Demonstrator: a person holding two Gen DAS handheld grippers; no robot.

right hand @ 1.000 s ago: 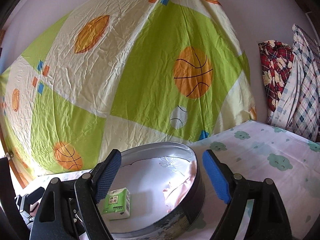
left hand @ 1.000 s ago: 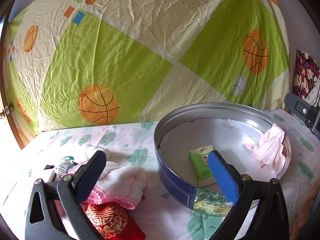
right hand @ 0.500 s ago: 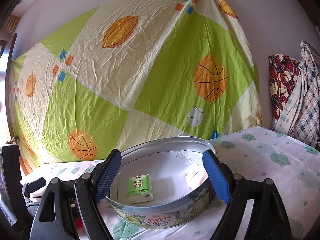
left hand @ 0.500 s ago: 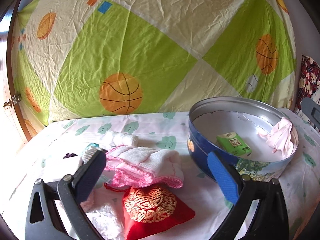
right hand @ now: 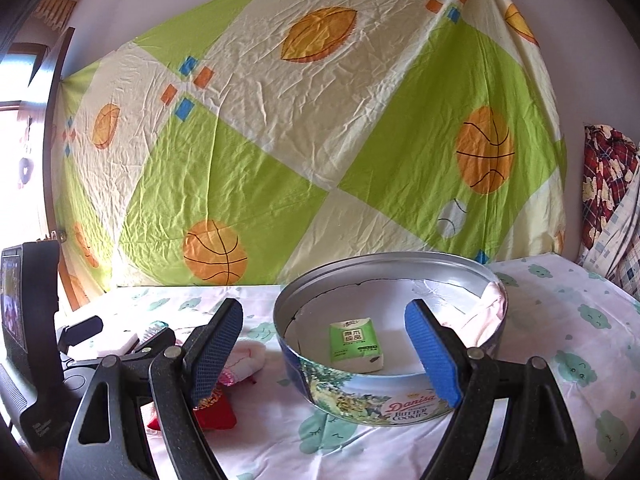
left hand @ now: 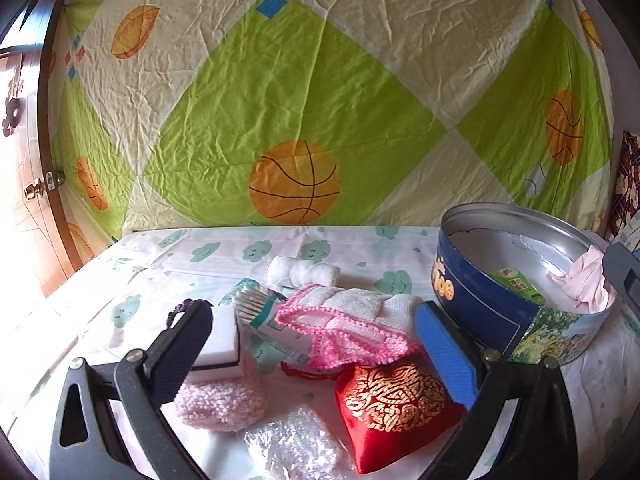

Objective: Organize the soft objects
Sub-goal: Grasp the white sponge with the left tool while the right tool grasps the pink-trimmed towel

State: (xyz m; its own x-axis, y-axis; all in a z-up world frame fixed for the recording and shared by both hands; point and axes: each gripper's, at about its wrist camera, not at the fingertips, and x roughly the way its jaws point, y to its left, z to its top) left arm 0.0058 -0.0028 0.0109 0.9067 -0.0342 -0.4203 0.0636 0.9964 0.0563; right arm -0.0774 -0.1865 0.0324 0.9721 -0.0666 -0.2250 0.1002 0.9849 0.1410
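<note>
The left tool (left hand: 312, 344), wide open and empty, hovers right over the soft pile toward the bed's left edge, red pouch (left hand: 394, 404) nearest, while the cookie tin (left hand: 500, 320) lies rightward before the open, empty right tool (right hand: 324, 344).

At the right of the left wrist view, the round blue printed cookie tin (left hand: 480, 300) is metal with a bare, dull-shining silver inner wall. A crumpled pale pink cloth (left hand: 586, 284) lies inside it. Low in the frame, the red pouch with gold embroidery (left hand: 394, 400) looks glossy and satiny; beside it sit a fuzzy pink knit piece (left hand: 222, 402) and crinkly clear plastic wrap (left hand: 294, 446). The white-and-pink crocheted cloth (left hand: 352, 320) is coarse. Across the upper frame, the green-and-cream basketball sheet (left hand: 304, 100) is creased, matt cloth. In the right wrist view, the green tissue packet (right hand: 354, 342) has a smooth wrapper.
</note>
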